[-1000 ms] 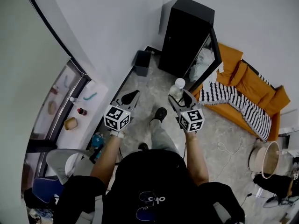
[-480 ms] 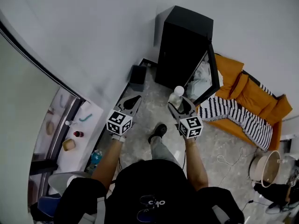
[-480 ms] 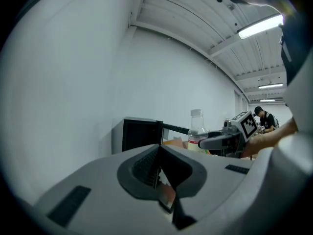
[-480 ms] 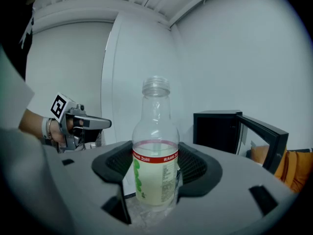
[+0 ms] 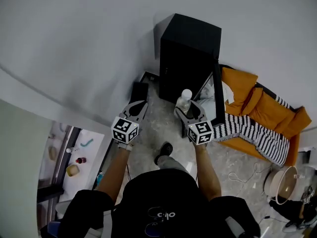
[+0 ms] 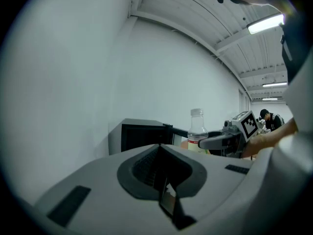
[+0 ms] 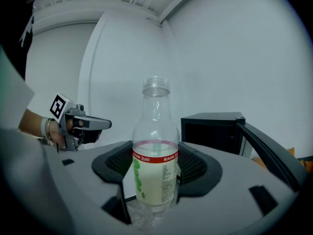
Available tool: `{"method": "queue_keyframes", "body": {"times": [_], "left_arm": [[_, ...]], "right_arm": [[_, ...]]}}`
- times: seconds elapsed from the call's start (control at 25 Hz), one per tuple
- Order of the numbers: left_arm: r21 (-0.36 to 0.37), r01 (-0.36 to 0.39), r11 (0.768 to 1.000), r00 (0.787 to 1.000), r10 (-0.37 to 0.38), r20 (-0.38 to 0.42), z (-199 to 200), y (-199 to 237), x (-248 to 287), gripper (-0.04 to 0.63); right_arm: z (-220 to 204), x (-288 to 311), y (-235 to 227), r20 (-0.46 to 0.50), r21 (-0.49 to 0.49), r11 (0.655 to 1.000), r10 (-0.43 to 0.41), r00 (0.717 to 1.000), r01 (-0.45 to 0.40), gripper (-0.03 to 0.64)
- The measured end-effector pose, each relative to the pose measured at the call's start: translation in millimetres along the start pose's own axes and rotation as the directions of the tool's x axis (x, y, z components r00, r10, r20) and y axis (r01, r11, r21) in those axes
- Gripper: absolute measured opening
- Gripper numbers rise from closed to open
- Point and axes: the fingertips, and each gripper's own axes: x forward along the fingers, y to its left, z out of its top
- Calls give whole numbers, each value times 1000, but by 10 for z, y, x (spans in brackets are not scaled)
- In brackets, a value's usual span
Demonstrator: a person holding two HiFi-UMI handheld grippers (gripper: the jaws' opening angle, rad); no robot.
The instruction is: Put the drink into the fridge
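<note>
The drink is a clear bottle with a white cap, a red band and pale liquid. It stands upright between the pads of my right gripper, which is shut on its lower body. In the head view the bottle and right gripper hang just in front of the black fridge, whose door stands open to the right. My left gripper is level with it to the left, shut and holding nothing. From the left gripper the bottle and fridge show ahead.
An orange sofa with a striped blanket stands right of the fridge. A black box lies on the floor left of it. A pale bucket is at the lower right, and a ledge with small items at the lower left.
The person has stepped closer to the fridge, which now sits nearer the middle of the view. Both grippers keep their pose, and the bottle stays in the right one.
</note>
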Motion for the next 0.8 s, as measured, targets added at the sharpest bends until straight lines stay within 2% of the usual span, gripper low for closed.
{"method": "queue_keyframes", "body": {"times": [0.36, 0.8], "left_arm": [[21, 18, 1000, 1000, -18, -4, 137, 336, 776, 6], [-21, 29, 999, 1000, -29, 3, 74, 561, 1079, 6]], "right_arm": [[170, 499, -629, 27, 14, 1000, -8, 1000, 8, 291], [256, 761, -849, 26, 11, 1000, -23, 999, 23, 291]]}}
